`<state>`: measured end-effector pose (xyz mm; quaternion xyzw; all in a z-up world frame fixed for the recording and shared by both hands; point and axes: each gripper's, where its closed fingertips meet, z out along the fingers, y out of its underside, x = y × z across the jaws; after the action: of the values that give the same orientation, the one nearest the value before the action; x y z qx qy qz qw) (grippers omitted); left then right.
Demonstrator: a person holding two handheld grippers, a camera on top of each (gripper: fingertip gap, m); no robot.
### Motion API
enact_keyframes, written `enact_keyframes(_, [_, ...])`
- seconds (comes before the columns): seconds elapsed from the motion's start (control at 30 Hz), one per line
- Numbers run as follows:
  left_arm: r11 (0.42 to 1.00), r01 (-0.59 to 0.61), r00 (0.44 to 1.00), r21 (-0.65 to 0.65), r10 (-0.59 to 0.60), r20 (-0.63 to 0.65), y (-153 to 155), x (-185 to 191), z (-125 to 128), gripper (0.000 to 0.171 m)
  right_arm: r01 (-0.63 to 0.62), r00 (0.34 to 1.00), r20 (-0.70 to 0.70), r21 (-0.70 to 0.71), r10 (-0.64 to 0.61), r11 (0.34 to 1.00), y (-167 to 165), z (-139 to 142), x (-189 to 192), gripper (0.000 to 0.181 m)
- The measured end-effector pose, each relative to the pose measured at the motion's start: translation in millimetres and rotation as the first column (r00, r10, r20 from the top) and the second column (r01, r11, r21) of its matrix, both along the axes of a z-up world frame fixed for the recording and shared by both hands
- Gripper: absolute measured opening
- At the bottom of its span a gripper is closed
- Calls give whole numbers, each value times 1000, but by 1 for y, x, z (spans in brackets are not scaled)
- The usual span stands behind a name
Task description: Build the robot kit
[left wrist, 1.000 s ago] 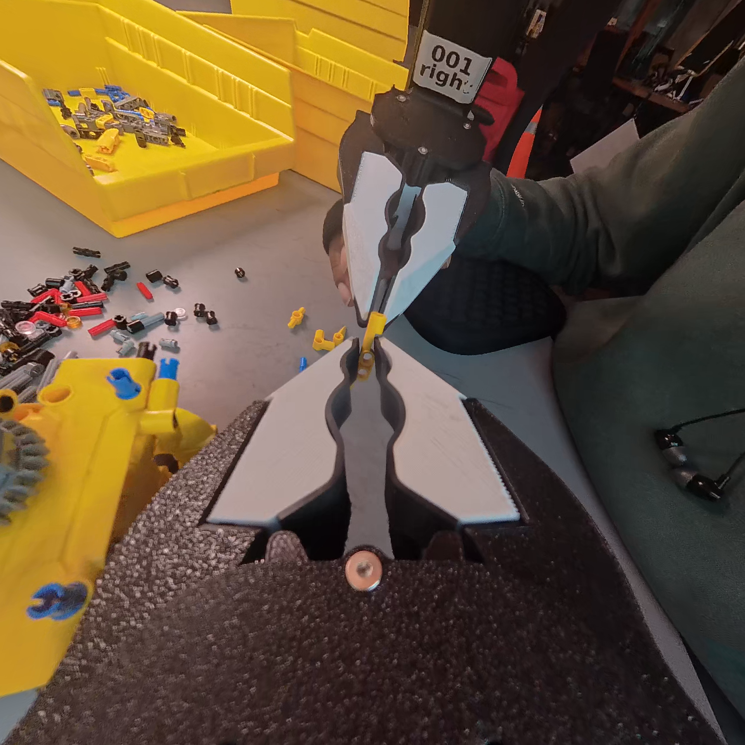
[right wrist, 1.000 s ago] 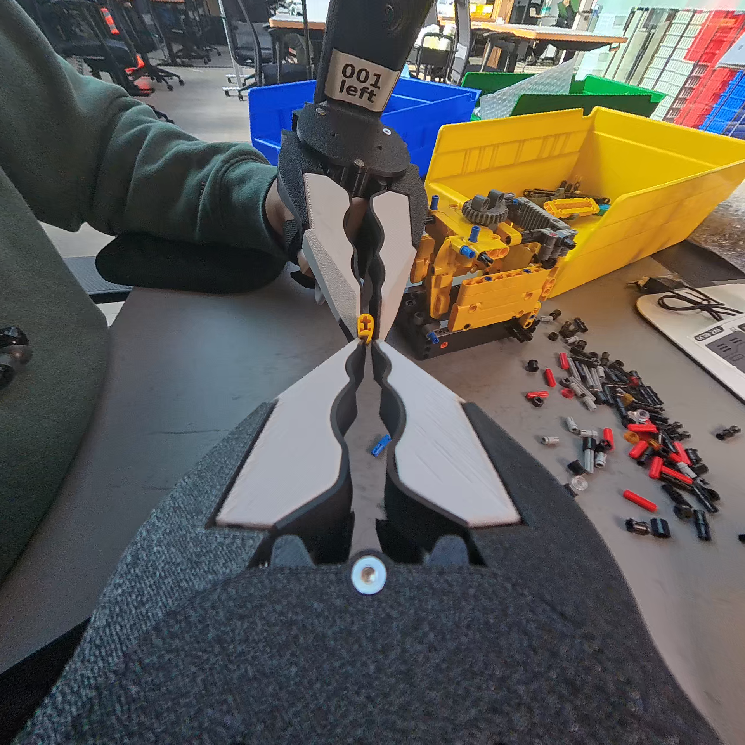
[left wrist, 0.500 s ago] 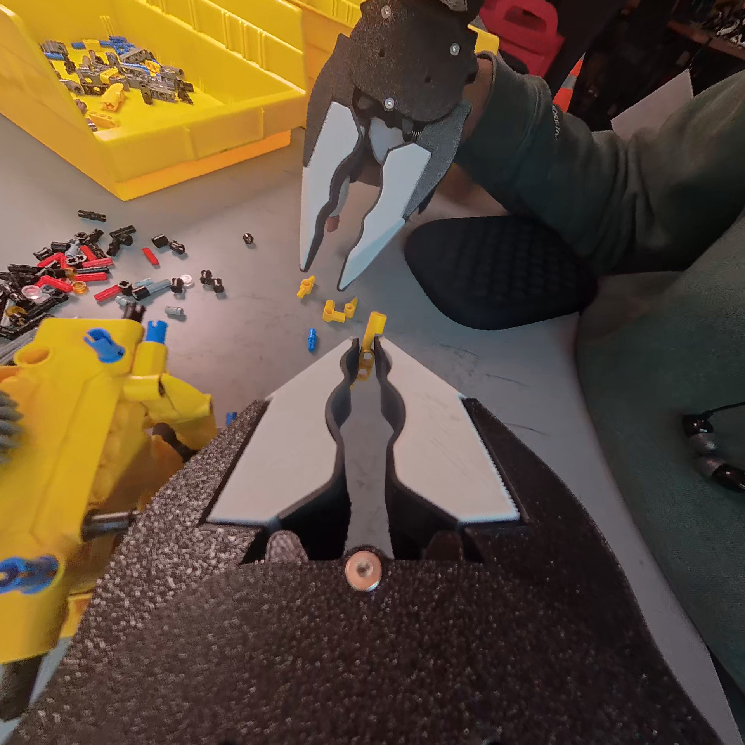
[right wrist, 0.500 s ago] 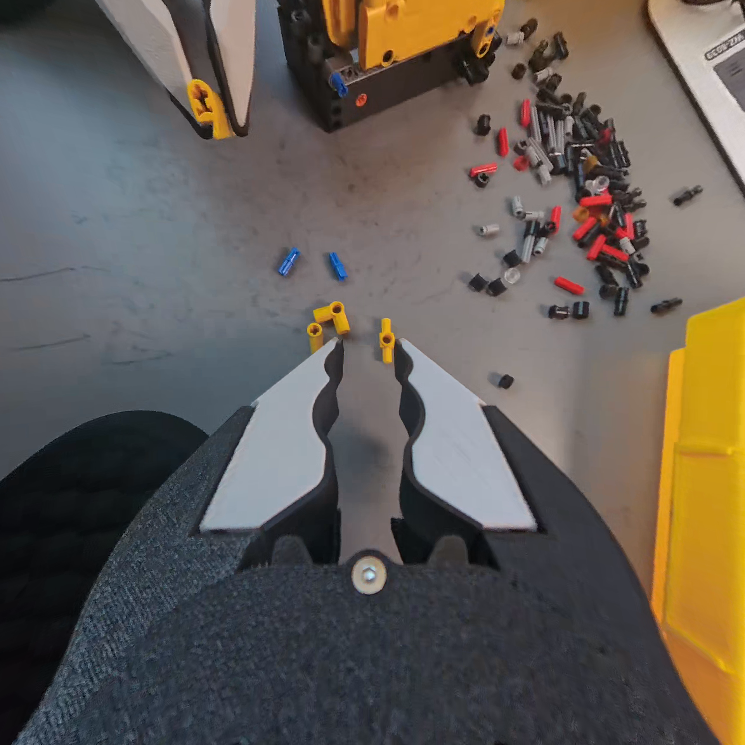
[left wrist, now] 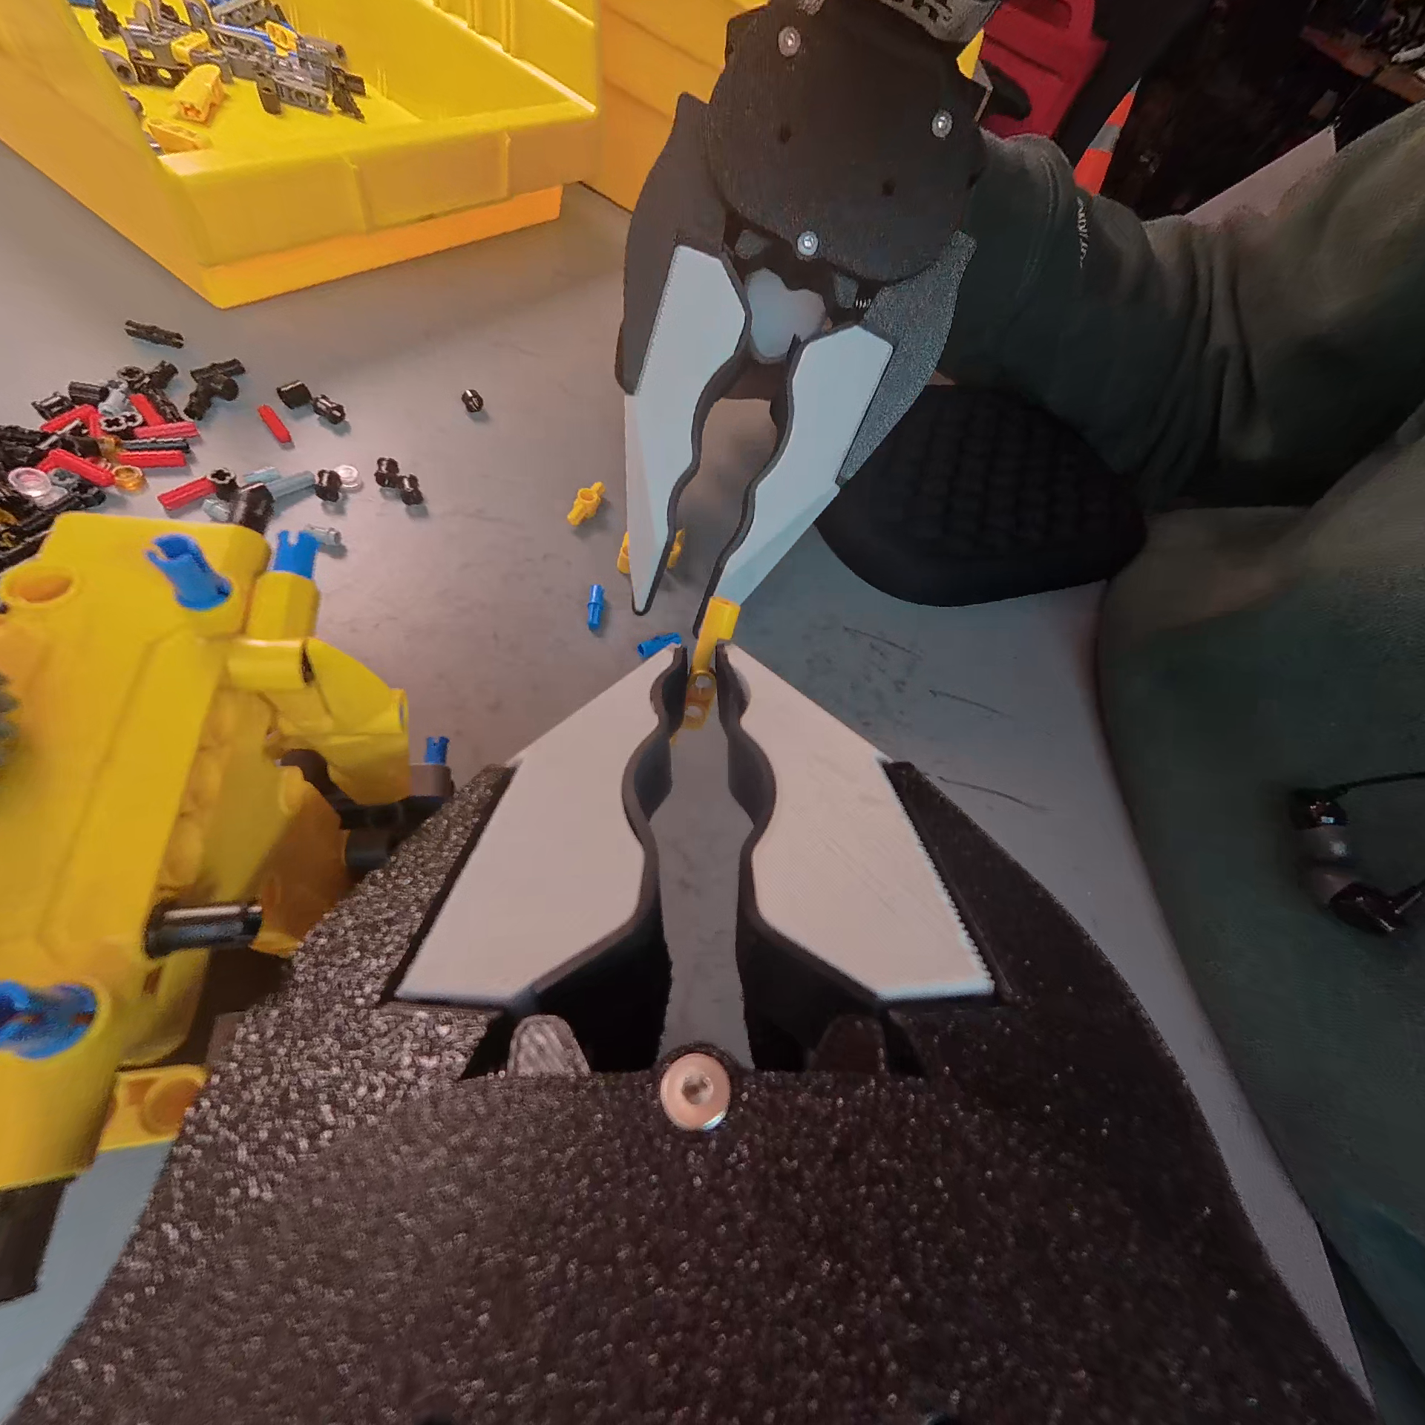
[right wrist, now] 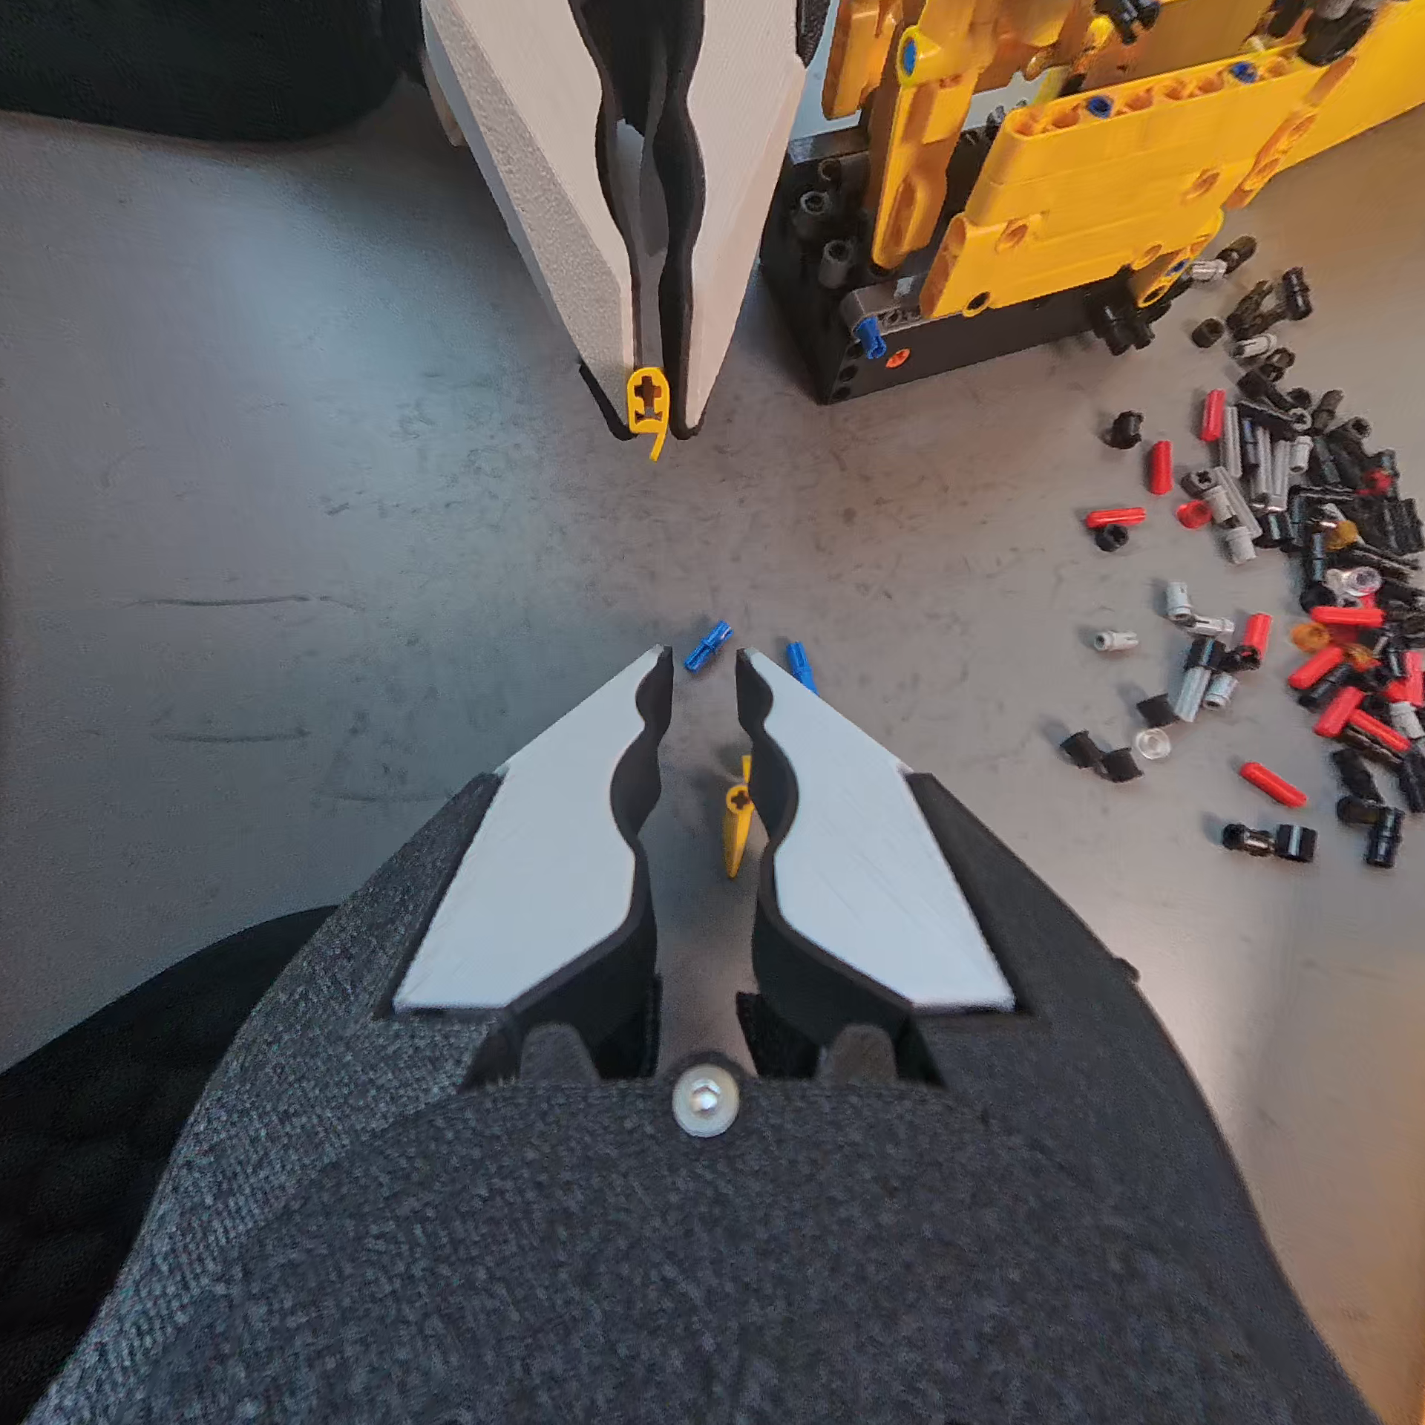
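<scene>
My left gripper (left wrist: 698,655) is shut on a small yellow connector piece (left wrist: 703,682) that sticks out past its tips; it also shows at the top of the right wrist view (right wrist: 646,401). My right gripper (right wrist: 702,663) is open and empty, pointing down at the grey table (right wrist: 308,540). A blue pin (right wrist: 708,646) lies just ahead of its tips, a second blue pin (right wrist: 798,663) is beside its right finger, and a loose yellow connector (right wrist: 739,817) lies on the table between its fingers. In the left wrist view the right gripper (left wrist: 682,601) hangs just beyond the held piece.
A yellow and black brick model (left wrist: 154,732) stands at my left, also in the right wrist view (right wrist: 1041,193). A pile of small red, black and grey parts (right wrist: 1311,578) lies beside it. A yellow bin (left wrist: 308,154) with parts is behind. A black wrist pad (left wrist: 979,501) and a green sleeve (left wrist: 1157,347) are at the right. There is about 6 cm between the tips of the two grippers.
The right gripper let go of the yellow piece both grippers held, opened, and swung down over the loose pins on the table. The left gripper kept its hold.
</scene>
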<state>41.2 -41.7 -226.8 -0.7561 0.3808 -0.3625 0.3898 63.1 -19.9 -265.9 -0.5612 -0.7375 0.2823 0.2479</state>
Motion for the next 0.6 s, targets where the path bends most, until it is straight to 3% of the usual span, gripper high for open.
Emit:
enact_keyframes(0.3, [1000,-7,1000,-23,8,11,2,-3,-1,6,19,995,103,-27,-17,999,-5,-8,2,8])
enact_keyframes(0.4, [1000,-5,1000,-29,6,15,2,-3,-1,6,-19,991,131,-45,24,999,-16,-8,8,15])
enact_keyframes(0.53, [999,-2,1000,-34,2,18,1,-3,-1,6,-88,989,109,-75,96,993,-31,-5,6,14])
enact_keyframes(0.6, [999,-3,1000,-34,3,12,1,-3,-2,6,-64,994,86,-59,69,996,-23,-1,2,11])
